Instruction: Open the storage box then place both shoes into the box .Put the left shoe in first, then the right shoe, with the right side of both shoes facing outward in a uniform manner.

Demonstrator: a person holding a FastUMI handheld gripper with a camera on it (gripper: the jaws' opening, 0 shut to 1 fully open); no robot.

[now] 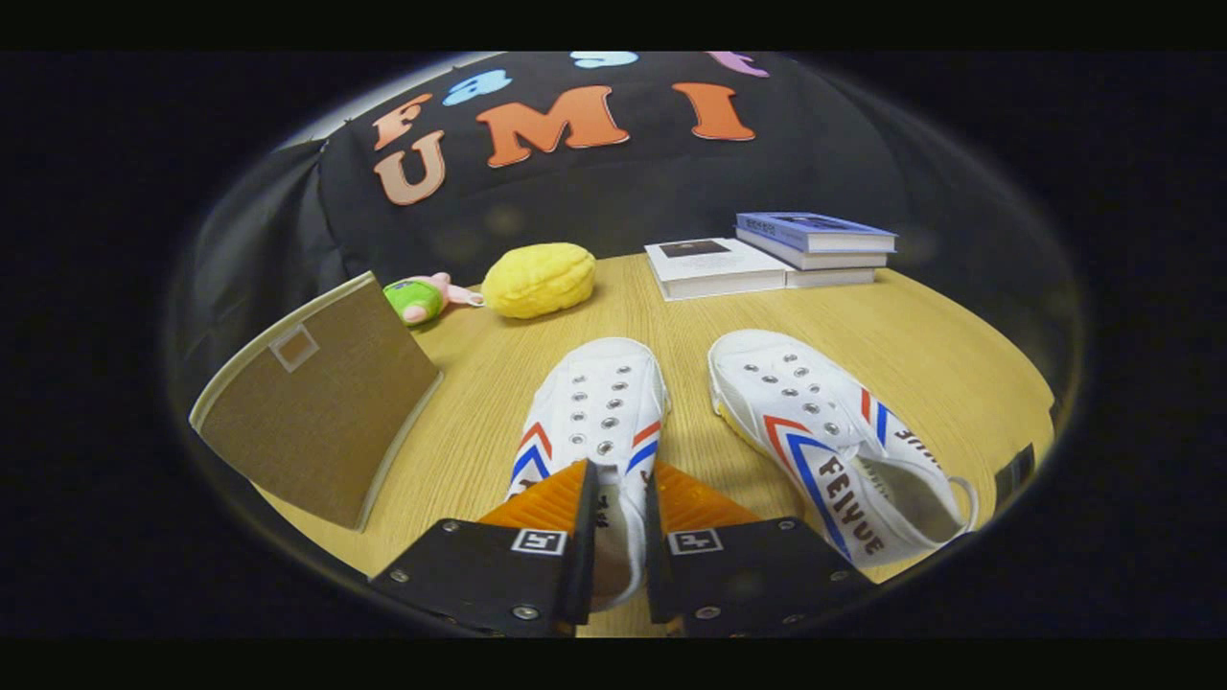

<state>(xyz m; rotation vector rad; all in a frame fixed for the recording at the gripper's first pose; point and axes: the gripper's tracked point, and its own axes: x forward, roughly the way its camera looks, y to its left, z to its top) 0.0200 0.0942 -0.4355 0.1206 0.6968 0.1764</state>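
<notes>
Gripper [619, 498] jaws clamp left shoe [599, 402]; right shoe [834, 441] reads "FEIYUE".

Shoes: two, white with red and blue stripes. One [599, 402] sits between the gripper [620, 498] fingers, which close on its sides; the other [834, 441] lies at about 2 o'clock from the fingers, apart from the first.

Books: three at 1 o'clock, far side of the wooden table [959, 355]. One white [714, 266] lies alone; two [815, 241] are stacked just beside it.

Soft toys: two at 11 o'clock, a yellow one [539, 279] and a small pink-and-green one [422, 297].

Storage box [321, 422]: one, brown fabric, at 10 o'clock.

Gripper: one, two fingers.
</notes>
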